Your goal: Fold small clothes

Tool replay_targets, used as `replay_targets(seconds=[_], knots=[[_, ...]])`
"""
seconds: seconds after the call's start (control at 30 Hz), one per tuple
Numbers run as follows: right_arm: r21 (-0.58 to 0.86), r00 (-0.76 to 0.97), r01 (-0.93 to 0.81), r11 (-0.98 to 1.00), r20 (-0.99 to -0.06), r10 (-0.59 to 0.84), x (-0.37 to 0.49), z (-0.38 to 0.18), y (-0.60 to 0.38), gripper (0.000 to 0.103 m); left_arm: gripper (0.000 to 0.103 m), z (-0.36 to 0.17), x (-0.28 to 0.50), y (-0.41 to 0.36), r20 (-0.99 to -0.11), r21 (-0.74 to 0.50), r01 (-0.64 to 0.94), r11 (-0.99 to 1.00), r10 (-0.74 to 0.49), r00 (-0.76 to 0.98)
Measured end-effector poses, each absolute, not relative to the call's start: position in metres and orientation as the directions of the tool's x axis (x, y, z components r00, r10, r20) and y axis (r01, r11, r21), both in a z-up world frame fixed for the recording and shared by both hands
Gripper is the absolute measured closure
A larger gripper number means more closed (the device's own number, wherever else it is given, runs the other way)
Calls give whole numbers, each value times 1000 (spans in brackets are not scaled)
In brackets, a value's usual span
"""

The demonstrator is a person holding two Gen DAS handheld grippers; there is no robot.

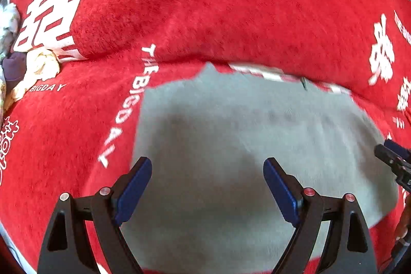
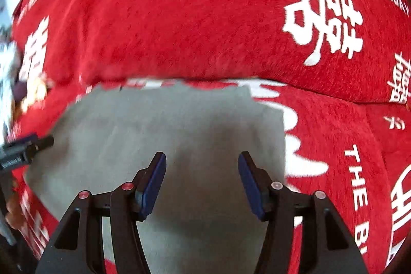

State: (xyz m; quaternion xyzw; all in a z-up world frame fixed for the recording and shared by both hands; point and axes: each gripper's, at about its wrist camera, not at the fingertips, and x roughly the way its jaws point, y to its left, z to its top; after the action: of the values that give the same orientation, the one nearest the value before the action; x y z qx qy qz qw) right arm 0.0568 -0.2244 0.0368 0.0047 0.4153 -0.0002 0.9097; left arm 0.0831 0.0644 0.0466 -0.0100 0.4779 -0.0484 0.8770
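Observation:
A grey garment [image 1: 231, 140] lies flat as a folded rectangle on a red blanket [image 1: 205, 4]; it also shows in the right wrist view [image 2: 167, 125]. My left gripper [image 1: 207, 166] is open and empty, hovering over the garment's left part. My right gripper [image 2: 202, 161] is open and empty, hovering over the garment's right part. The right gripper's tip shows at the right edge of the left wrist view [image 1: 393, 158]; the left gripper's tip shows at the left edge of the right wrist view [image 2: 28, 145]. A striped edge [image 1: 259, 69] shows at the garment's far side.
The red blanket [image 2: 205, 17] carries white characters and lettering and rises in a fold behind the garment. A pile of crumpled pale and purple clothes [image 1: 23, 68] lies at the far left; it is blurred in the right wrist view [image 2: 15, 73].

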Motion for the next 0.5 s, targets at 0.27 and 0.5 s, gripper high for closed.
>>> replay_targets(seconds=[0.27, 0.5], knots=[[-91, 628, 124, 988, -764, -149, 12, 22, -257, 38, 13, 39, 50, 77, -855, -43, 37, 998, -56, 516], [-31, 655, 118, 993, -748, -101, -33, 32, -243, 38, 13, 51, 19, 63, -832, -37, 81, 996, -75, 549]])
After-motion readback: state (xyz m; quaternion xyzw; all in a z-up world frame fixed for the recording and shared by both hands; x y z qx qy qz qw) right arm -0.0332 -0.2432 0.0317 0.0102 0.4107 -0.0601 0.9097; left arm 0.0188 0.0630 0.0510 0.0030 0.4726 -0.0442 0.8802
